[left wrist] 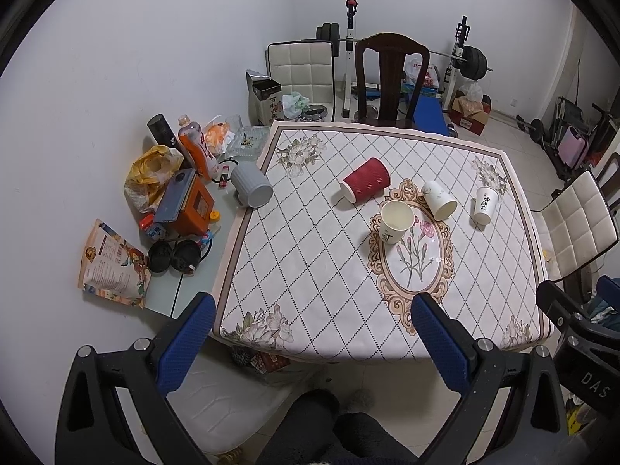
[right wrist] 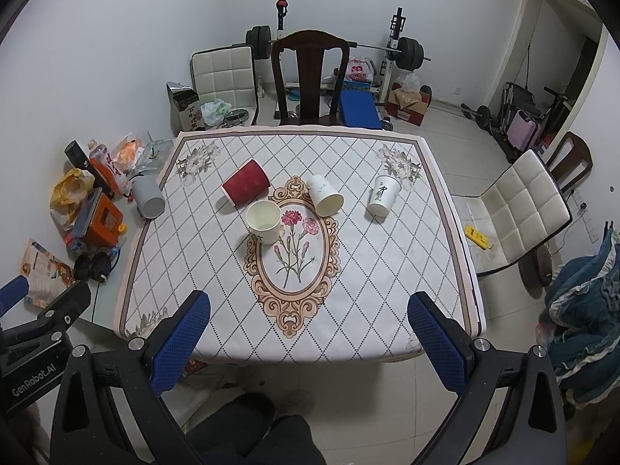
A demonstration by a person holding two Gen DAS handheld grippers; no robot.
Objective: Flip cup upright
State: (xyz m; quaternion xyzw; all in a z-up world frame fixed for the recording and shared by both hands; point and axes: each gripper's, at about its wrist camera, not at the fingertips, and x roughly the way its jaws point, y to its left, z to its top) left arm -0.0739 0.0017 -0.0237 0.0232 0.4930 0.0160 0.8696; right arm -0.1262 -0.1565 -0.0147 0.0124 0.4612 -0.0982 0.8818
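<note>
Left tool [left wrist: 314, 333]: jaws spread wide, nothing between them, touching nothing. Blue fingers [left wrist: 186, 343] hang above the near edge of the worktop [left wrist: 310, 271], short of the cups. Right tool [right wrist: 308, 333]: likewise wide open and empty, held above the same near edge. Each tool's body shows at the margin of the other's view, so the two sit side by side, both tilted down toward the cloth.

Landmark: oval flower medallion [right wrist: 292, 248] at the cloth's centre.
- White cup [right wrist: 264, 220] stands upright, mouth up, on the medallion's far-left rim.
- Red cup [right wrist: 245, 187] lies on its side just beyond and left of the medallion, its mouth toward the near left.
- Second white cup [right wrist: 324, 195] lies tipped over at the medallion's far-right rim, open mouth toward the near right.
- Third white cup [right wrist: 383, 195], with dark lettering, sits well to the right of the medallion, mouth down on the cloth.

Left of the medallion, off the cloth's edge, a grey mug [right wrist: 148, 195] lies on its side among bottles and bags. A dark wooden chair [right wrist: 308, 77] stands at the worktop's far side.
</note>
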